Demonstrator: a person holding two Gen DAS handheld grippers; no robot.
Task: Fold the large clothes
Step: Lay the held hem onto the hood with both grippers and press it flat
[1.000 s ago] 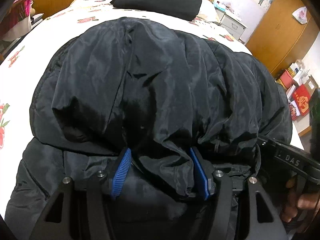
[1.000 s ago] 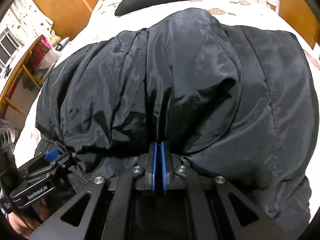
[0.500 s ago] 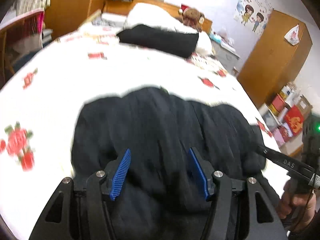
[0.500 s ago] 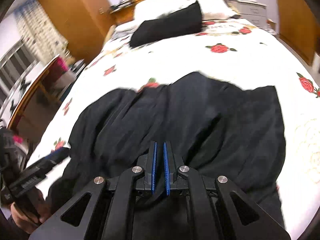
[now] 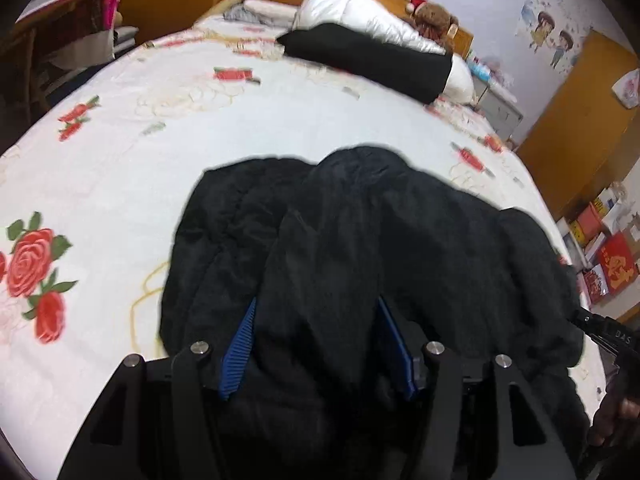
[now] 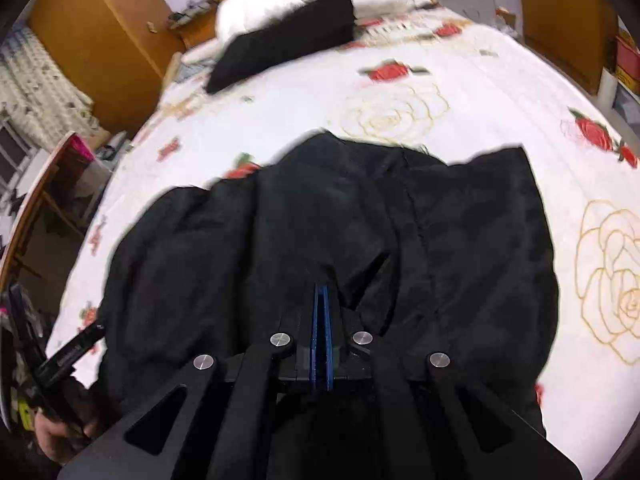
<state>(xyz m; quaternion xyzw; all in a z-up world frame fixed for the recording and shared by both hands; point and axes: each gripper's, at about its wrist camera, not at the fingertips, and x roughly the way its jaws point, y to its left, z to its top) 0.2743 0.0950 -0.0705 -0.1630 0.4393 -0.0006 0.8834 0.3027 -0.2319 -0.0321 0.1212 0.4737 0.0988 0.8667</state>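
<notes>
Black puffy jacket bunches on a rose-printed cotton bedsheet.

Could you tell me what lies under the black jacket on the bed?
The black jacket lies on a white bedsheet printed with roses. Whatever sits beneath its bunched middle, and any folded layers underneath, cannot be seen.

The jacket lies bunched on the near part of the bed. Far behind it, at the head of the bed, a folded garment rests against the pillows. A wardrobe stands right of the bed; a chair stands to its left.
</notes>
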